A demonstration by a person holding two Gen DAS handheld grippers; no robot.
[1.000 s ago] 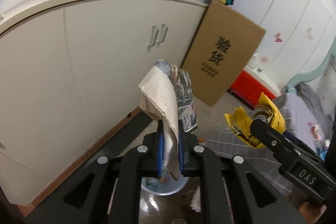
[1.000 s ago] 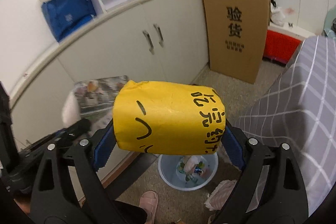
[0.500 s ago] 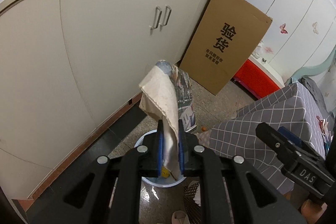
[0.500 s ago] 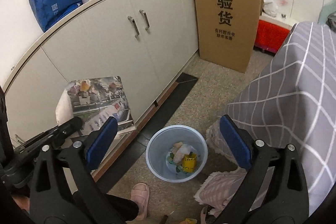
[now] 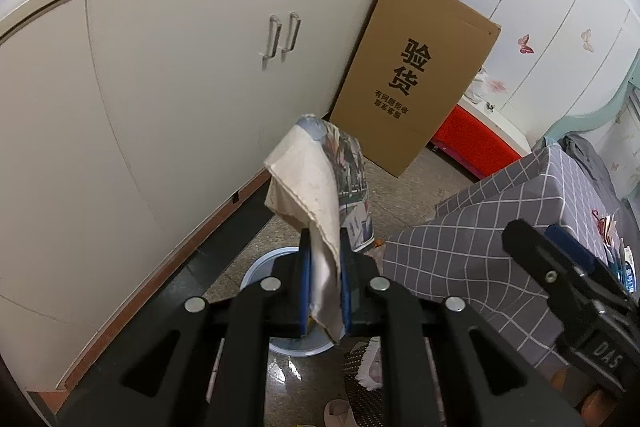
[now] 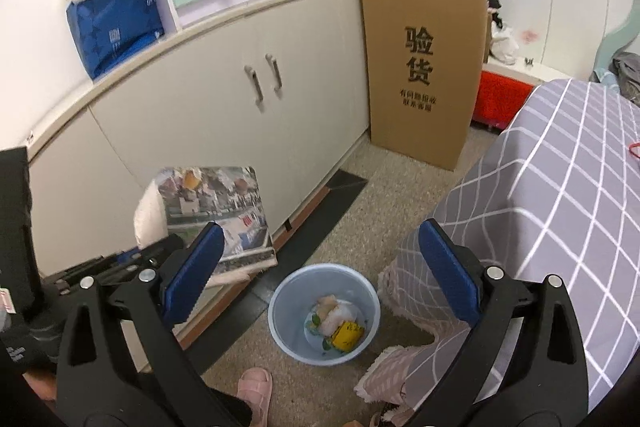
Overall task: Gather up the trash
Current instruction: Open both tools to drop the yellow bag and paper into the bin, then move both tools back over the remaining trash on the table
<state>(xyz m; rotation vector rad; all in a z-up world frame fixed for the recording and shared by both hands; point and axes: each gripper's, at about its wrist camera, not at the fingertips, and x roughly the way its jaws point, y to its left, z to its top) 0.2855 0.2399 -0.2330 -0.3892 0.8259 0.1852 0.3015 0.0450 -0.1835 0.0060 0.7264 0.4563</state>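
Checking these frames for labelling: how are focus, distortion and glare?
Left wrist view: sharp, the cabinet edge bowed by the fisheye, glare on wet-looking floor below the bin. Right wrist view: evenly lit, bin contents clear, corners vignetted black.

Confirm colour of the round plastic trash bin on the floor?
Light blue round plastic trash bin; clearest in the right wrist view.

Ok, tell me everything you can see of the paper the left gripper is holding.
The paper is a folded, glossy-looking printed sheet: one face shows colourful photos, seemingly buildings, the other is plain off-white with rough edges. The left gripper is shut on its lower part, blue pads pressing both sides, so it stands up and curls at the top. It hangs above the floor, near the blue bin. Nothing else touches it.
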